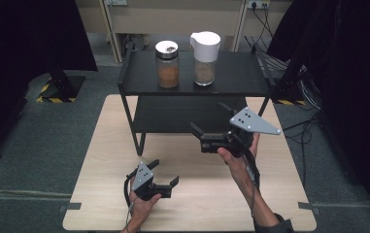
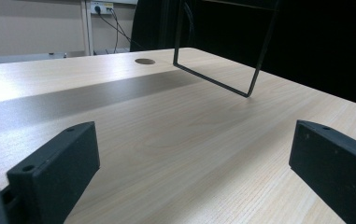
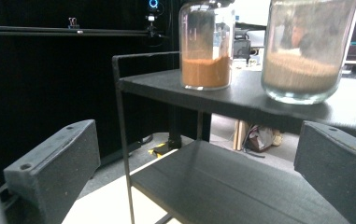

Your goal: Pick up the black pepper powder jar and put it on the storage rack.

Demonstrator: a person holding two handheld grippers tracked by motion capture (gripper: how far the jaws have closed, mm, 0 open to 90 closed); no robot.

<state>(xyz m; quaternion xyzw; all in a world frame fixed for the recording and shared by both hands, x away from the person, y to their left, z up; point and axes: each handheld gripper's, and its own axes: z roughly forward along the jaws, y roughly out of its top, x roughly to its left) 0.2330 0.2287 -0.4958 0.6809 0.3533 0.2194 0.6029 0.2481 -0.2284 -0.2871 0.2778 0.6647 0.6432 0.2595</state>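
A pale wooden table [image 1: 197,204] with a round cable hole [image 2: 145,61] fills the lower middle, on grey carpet floor [image 1: 37,145]. A black stand foot with yellow-black hazard stripes [image 1: 58,92] sits at middle left. Black cables [image 1: 303,127] trail at right.

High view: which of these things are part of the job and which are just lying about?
In the job:
- right tongs, open, raised toward the rack
- jar of orange powder
- white-lidded jar
- black rack holding both jars

Lying about:
- left tongs, open, low over the table
- cables on the floor
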